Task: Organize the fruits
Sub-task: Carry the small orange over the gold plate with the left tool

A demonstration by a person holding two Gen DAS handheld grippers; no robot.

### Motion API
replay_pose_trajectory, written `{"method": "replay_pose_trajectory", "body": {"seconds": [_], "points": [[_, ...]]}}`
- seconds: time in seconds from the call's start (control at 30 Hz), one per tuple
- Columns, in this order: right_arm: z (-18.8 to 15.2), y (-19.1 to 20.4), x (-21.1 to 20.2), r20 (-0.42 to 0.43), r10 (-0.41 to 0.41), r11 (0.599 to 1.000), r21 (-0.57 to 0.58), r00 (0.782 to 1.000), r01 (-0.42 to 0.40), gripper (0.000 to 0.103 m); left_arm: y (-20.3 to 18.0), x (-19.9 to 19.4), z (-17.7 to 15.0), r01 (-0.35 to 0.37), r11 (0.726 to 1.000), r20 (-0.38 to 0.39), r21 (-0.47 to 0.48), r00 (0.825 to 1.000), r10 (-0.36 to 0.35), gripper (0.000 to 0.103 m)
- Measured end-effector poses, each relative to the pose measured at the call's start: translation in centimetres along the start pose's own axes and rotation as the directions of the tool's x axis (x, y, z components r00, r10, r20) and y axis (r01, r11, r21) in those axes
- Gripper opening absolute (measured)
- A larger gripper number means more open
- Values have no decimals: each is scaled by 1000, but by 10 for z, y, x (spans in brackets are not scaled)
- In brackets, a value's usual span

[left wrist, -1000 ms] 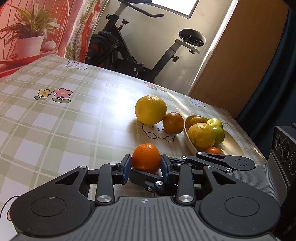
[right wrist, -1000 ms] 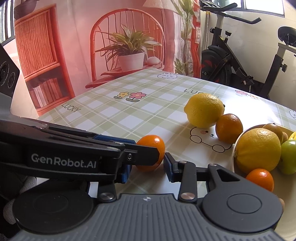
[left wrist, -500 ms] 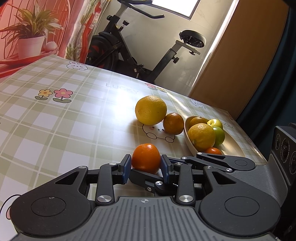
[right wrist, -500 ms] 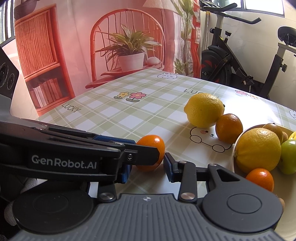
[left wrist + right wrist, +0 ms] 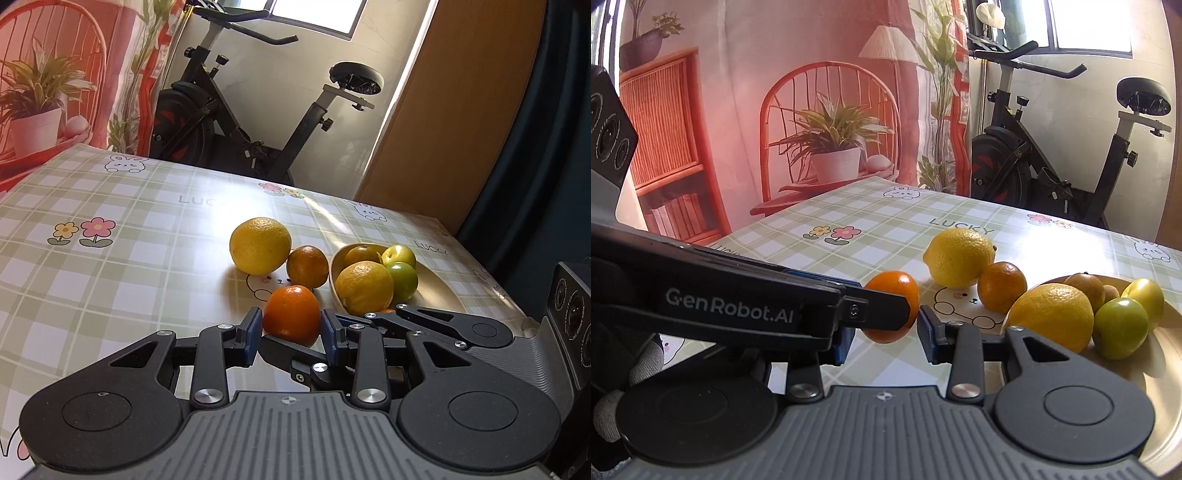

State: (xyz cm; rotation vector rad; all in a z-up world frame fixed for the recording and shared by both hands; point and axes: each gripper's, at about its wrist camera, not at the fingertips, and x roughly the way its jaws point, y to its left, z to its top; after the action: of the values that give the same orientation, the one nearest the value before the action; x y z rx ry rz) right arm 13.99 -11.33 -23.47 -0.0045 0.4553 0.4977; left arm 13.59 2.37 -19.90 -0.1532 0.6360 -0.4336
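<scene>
- A shallow bowl [image 5: 439,284] sat at the right of the centre in the left wrist view, on a green checked tablecloth [image 5: 110,280].
- In the bowl lay a large yellow citrus fruit [image 5: 364,287] at the near rim, a green apple [image 5: 403,280] just beside it, a yellow-green apple [image 5: 399,254] behind that, and a brownish fruit [image 5: 364,254] at the far side. A sliver of a small orange fruit showed at the bowl's near edge, mostly hidden by a gripper finger.
- Outside the bowl, left of it, a big yellow lemon [image 5: 259,244] rested on the cloth with a dark orange [image 5: 307,266] touching it, between the lemon and the bowl.
- The left gripper [image 5: 291,328] was clamped on an orange [image 5: 293,315] in the lower centre of its view, both blue pads [image 5: 255,328] pressed against the fruit's sides. Whether the orange touched the cloth could not be told.
- In the right wrist view the same orange [image 5: 894,306] appeared at mid-frame, left of the lemon [image 5: 956,256], partly covered by the left gripper's black finger crossing from the left edge.
- The right gripper [image 5: 884,339] stood with its fingers apart, holding nothing; its right pad [image 5: 927,328] lay just beside the orange, near the bowl's [image 5: 1160,373] rim.
- A gloved hand [image 5: 624,391] showed at the lower left of the right wrist view.
</scene>
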Motion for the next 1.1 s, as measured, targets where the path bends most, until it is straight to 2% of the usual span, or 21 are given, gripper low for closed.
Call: {"method": "replay_pose_trajectory", "body": {"seconds": [0.1, 0.43, 0.87, 1.1], "points": [[1, -11, -13, 35, -20, 999, 26, 999, 20, 39, -14, 4, 9, 21, 1000, 4, 9, 1000, -21, 36], [-7, -63, -51, 114, -116, 984, 148, 987, 99, 39, -80, 36, 28, 53, 984, -28, 171, 998, -49, 36], [-19, -137, -69, 80, -255, 948, 220, 964, 232, 39, -145, 109, 38, 129, 946, -121, 299, 988, -96, 36], [-28, -154, -65, 35, -309, 918, 273, 951, 288, 39, -161, 133, 33, 134, 945, -169, 299, 982, -86, 36]]}}
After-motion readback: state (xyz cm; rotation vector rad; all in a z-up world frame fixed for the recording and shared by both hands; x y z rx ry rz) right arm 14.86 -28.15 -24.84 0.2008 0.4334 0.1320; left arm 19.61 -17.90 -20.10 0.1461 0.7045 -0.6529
